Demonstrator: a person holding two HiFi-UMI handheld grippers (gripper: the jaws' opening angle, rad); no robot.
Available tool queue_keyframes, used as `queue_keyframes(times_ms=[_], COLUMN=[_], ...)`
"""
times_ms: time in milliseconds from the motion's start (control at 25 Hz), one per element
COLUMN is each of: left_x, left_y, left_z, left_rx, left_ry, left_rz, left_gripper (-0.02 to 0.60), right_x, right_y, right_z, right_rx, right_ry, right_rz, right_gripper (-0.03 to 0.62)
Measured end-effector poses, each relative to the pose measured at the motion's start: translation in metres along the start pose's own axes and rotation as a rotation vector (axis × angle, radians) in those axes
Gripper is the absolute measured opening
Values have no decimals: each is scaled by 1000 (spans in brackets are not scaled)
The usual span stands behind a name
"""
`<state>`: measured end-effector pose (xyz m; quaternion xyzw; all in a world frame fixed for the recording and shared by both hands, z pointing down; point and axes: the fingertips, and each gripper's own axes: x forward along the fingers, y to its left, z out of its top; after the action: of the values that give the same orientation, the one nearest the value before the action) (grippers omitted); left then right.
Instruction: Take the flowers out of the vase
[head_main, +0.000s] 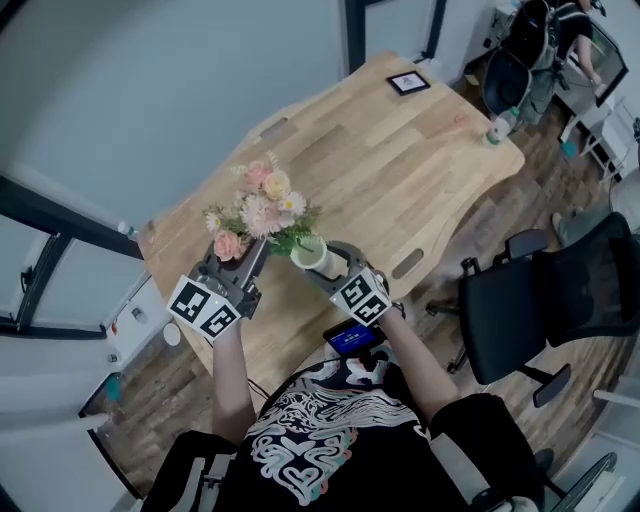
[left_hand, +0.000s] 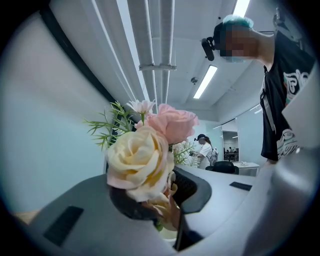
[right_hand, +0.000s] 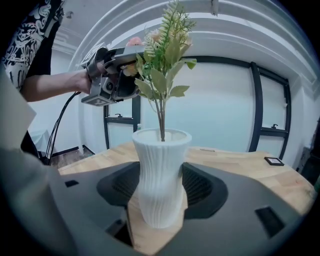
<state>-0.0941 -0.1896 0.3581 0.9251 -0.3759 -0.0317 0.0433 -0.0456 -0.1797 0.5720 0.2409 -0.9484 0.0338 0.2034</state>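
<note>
Well, left gripper clamps pink-and-cream flowers — right gripper squeezes ribbed white vase.

Wooden table, black office chair, wood floor, ceiling strip light.

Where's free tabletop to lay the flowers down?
Bare wood across the middle of the table, between the vase and the black frame at the far end. Crowded at the near edge, around vase and flowers.
</note>
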Motion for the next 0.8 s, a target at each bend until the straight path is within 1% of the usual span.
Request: queue_keyframes(times_ms=[120, 240, 320, 480, 680, 800], left_x=[-7, -14, -17, -21, -35, -54], left_y=[0, 2, 5, 9, 9, 11], left_z=[6, 10, 15, 26, 48, 68], left_rx=[-15, -19, -30, -42, -58, -54], left_ry=[1, 4, -7, -29, -72, -109], left_rz=[13, 22, 27, 31, 27, 44], left_gripper=[72, 72, 72, 72, 72, 72], right_x=[-3, -11, -15, -21, -37, -45], right_y=[0, -3, -4, -2, 9, 17], right_z=[-1, 6, 11, 15, 33, 48], right_rx=[12, 53, 61, 56, 16, -7], right_ry=[9, -28, -38, -34, -83, -117], right_rz=[-1, -13, -17, -24, -68, -96], right_gripper=[249, 249, 249, 249, 249, 249])
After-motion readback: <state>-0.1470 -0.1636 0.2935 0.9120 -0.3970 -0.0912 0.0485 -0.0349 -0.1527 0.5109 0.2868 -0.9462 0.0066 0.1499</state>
